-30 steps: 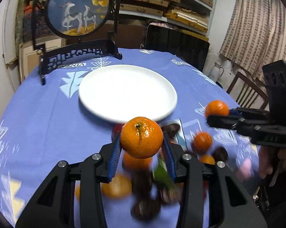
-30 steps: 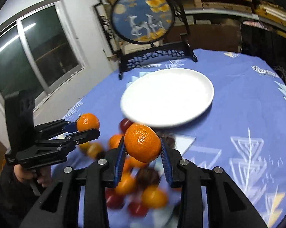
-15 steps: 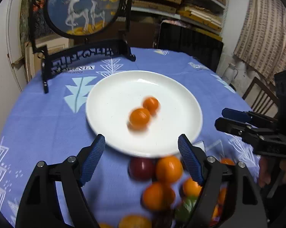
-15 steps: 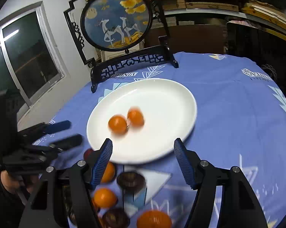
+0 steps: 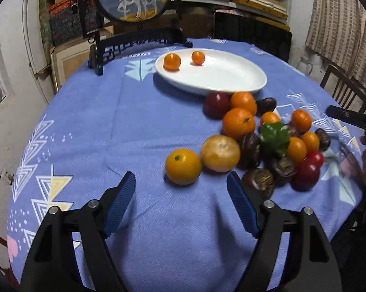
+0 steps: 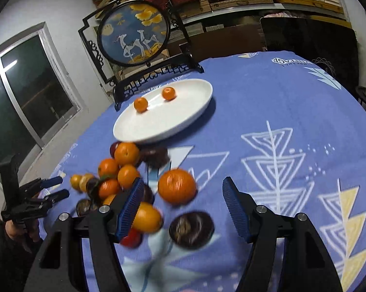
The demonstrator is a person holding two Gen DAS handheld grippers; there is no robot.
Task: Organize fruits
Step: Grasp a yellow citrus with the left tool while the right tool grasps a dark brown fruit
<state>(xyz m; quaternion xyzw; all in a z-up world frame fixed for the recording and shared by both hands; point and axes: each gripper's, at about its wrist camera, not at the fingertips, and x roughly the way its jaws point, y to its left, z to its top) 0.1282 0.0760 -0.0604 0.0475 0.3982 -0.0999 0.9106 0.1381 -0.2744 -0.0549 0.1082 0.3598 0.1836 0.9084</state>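
Left tool (image 5: pixel 180 194), right tool (image 6: pixel 181 192): both open, empty. Next: centre on tangerine (image 6: pixel 176 186) at twelve o'clock, squeeze gently, carry to plate (image 6: pixel 190 119).

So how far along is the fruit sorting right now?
Barely started. Two small oranges sit on the white plate. Nothing is in hand: the left gripper and right gripper are both open and empty. The fruit pile, oranges, red and dark fruits, lies on the tablecloth.
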